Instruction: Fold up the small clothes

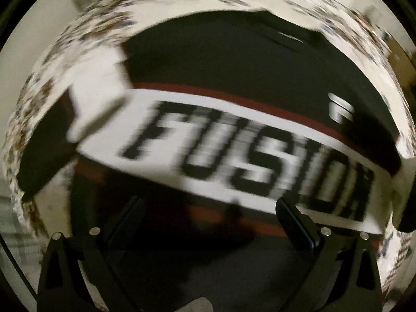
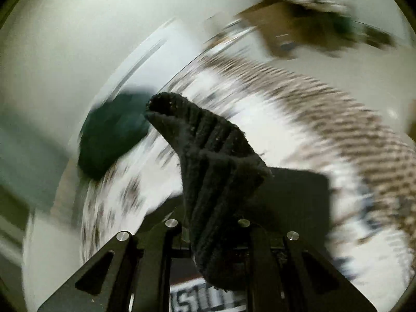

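Observation:
A black shirt [image 1: 221, 59] with a white band reading FUSION [image 1: 234, 150] and red stripes lies spread flat on a flower-patterned cloth [image 1: 98, 26]. My left gripper [image 1: 208, 208] is open and empty, just above the shirt's lower part. My right gripper [image 2: 208, 223] is shut on a black ribbed sock [image 2: 215, 171], which sticks up between the fingers, held above the patterned cloth [image 2: 338, 135]. A corner of the shirt [image 2: 299, 195] shows below the sock. Both views are motion-blurred.
A dark green rounded thing [image 2: 114, 135] sits at the left edge of the patterned cloth. A brown cardboard box [image 2: 280, 26] lies on the pale floor beyond. Pale floor surrounds the cloth.

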The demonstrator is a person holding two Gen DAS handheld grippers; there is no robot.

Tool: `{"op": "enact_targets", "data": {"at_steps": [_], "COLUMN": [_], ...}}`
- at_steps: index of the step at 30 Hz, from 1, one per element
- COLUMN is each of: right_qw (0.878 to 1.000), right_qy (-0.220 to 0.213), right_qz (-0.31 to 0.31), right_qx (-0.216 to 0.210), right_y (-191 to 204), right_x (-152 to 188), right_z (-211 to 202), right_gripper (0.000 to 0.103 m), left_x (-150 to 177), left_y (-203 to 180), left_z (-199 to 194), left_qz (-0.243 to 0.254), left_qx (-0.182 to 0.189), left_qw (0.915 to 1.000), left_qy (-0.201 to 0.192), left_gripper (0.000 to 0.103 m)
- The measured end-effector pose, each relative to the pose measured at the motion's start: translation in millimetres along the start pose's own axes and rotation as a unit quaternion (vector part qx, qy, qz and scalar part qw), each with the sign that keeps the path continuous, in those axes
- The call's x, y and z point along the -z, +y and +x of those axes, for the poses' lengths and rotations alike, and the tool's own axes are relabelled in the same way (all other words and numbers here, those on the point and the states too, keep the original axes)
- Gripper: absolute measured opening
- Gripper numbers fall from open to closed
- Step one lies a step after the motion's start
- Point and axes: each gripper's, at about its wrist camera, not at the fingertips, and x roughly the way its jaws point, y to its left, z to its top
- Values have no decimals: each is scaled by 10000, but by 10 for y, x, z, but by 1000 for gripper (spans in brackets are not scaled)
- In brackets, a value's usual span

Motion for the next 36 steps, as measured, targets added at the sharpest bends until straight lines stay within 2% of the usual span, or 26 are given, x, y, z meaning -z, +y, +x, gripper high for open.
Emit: {"op": "enact_targets", "data": {"at_steps": [3,6,7,10,11,14,15,16,18,20,22,23,24,25,27,28,29,31,32,33,34,35,36], "right_qw": [9951,9826,9777,9611,9579,9495,9483,9476,9463,9429,9346,9301,9263,9252,9341,9408,9501,9585,9534,9405,9201,8994,8942], "right_qy": [670,1274,1441,1954,2026,2174,2193,2205,2278,2356,2674,2857,3042,3147,2998,2865,2637,2229,1980,1824,1743,1766,1798], "right_qz": [-678,-1310,-1499,-1949,-2031,-2255,-2277,-2278,-2245,-2299,-2331,-2307,-2191,-2002,-1757,-1656,-1600,-1754,-2027,-2304,-2577,-2729,-2711], "right_qx": [-254,-321,-301,-128,-68,198,294,398,478,501,258,9,-387,-700,-820,-734,-471,292,1038,1707,2379,2922,3074], "right_y": [853,1546,1730,2114,2097,2245,2259,2290,2271,2303,2351,2360,2305,2189,1915,1705,1396,951,658,423,164,-186,-382], "right_x": [621,1328,1564,2219,2344,2725,2789,2857,2882,2927,2905,2849,2763,2625,2370,2212,2015,1776,1670,1616,1587,1560,1545], "right_z": [746,1466,1668,2239,2352,2652,2757,2855,2947,3013,3015,2974,2871,2696,2356,2137,1851,1469,1257,1123,1016,910,863], "right_gripper": [14,14,14,14,14,14,14,15,15,22,37,39,50,57,58,58,58,59,59,59,59,59,59], "left_x": [-75,-50,-52,-91,-166,-82,-78,2,109,132,111,105,85,53,-29,-71,-124,-202,-226,-253,-283,-310,-348], "left_y": [593,1138,1210,1626,1795,2002,2082,2065,1995,1951,1927,1899,1861,1831,1776,1744,1691,1570,1498,1408,1303,1219,1088], "left_z": [82,245,292,430,513,489,519,467,404,370,322,283,246,208,150,135,123,111,110,112,125,143,174], "left_qz": [-342,-662,-737,-992,-1073,-1207,-1254,-1331,-1376,-1451,-1427,-1423,-1414,-1380,-1280,-1228,-1148,-989,-924,-855,-788,-734,-649], "left_qx": [-238,-477,-513,-628,-649,-682,-692,-828,-817,-875,-839,-838,-832,-813,-759,-726,-695,-663,-632,-593,-556,-517,-457], "left_qw": [9991,9966,9959,9928,9918,9899,9892,9872,9866,9848,9856,9857,9860,9868,9888,9897,9909,9929,9937,9946,9953,9959,9968], "left_qy": [-13,92,133,234,251,298,314,289,311,380,349,324,295,246,147,111,75,12,-25,-50,-75,-78,-71], "left_gripper": [103,103,103,103,103,103,103,103,103,103,103,103,103,103,103,103,103,103,103,103,103,103,103]}}
